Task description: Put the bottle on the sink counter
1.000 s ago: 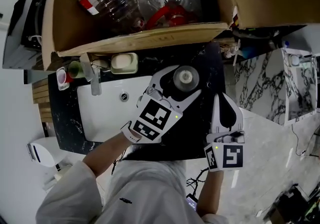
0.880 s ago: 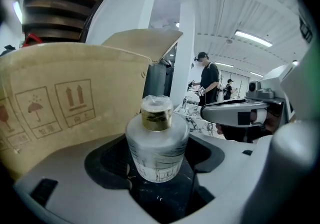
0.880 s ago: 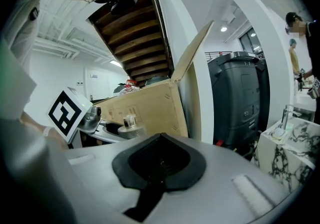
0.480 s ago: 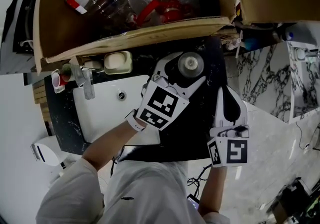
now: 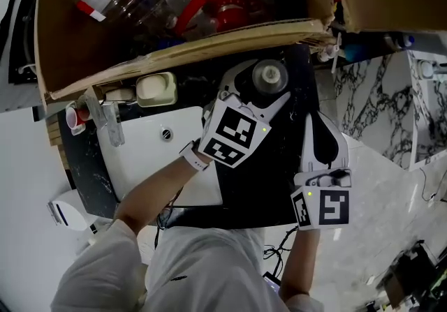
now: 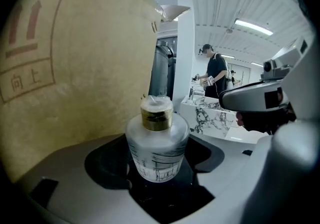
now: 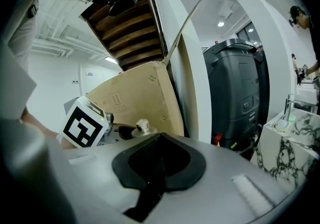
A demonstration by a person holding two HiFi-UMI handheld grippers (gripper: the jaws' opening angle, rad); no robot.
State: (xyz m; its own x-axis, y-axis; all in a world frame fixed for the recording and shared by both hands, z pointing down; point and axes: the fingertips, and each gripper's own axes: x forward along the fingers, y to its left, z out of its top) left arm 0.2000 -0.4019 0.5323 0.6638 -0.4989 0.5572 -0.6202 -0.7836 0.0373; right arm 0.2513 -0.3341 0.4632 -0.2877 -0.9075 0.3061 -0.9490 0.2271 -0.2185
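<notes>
My left tool (image 5: pixel 264 88) clasps the bottle (image 6: pixel 157 143), seemingly set on the dark surface (image 5: pixel 258 185) beside the sink (image 5: pixel 150 157); only releasing remains, while my right tool (image 5: pixel 318 125) is closed and empty.

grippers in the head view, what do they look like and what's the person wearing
Both the left claw and right claw are white moulded shells with black inner pads, tapering forward. Each carries a cube of black-and-white square markers with a small green light. The person wears loose white long sleeves.
</notes>
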